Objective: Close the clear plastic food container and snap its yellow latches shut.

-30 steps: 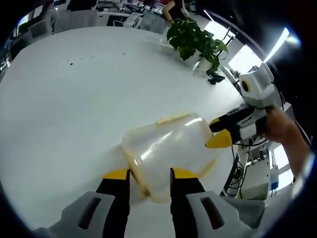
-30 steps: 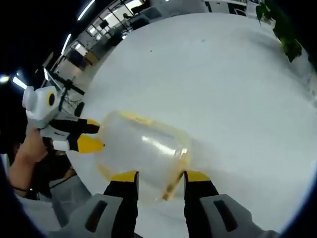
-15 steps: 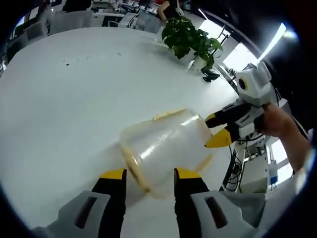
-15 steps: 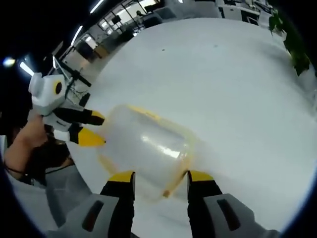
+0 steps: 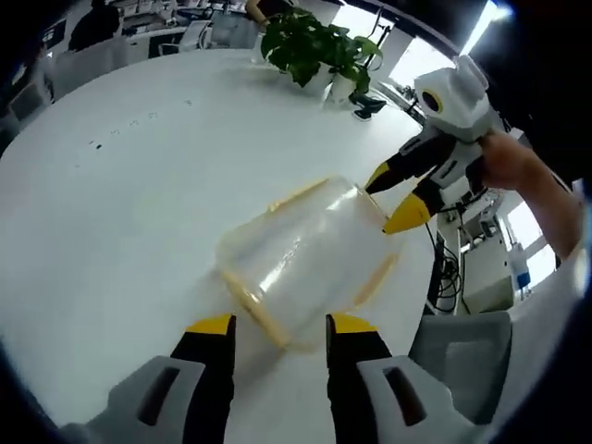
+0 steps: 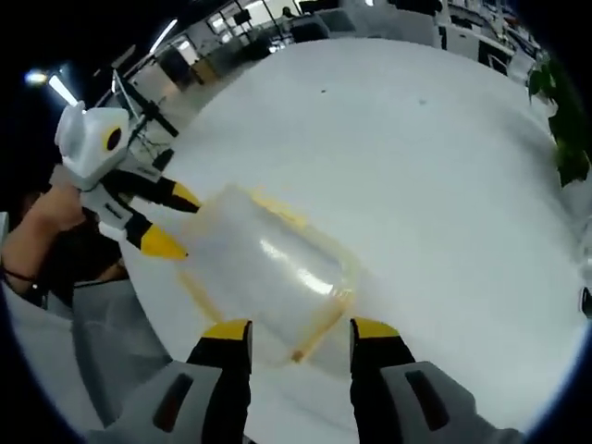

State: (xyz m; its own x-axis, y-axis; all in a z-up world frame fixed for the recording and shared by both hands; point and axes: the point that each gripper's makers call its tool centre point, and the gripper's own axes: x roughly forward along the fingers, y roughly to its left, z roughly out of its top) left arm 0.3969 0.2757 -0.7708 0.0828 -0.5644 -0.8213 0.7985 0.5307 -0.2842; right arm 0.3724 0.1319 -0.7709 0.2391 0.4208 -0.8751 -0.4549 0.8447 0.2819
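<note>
Two handheld grippers flank one clear plastic food container on a white table.

In the left gripper view the left gripper (image 5: 277, 324) has its jaws parted with nothing gripped; the container (image 5: 301, 254) sits just beyond the tips at frame centre, its near yellow latch (image 5: 250, 307) between them; the right gripper (image 5: 396, 196), jaws also apart, meets the container's far end at upper right, held by a hand (image 5: 507, 165); whether it touches, I cannot tell; a potted plant (image 5: 310, 46) stands at top; in the right gripper view the right gripper (image 6: 299, 329) gapes empty before the container (image 6: 264, 268), the table (image 6: 416, 185) beyond.
</note>
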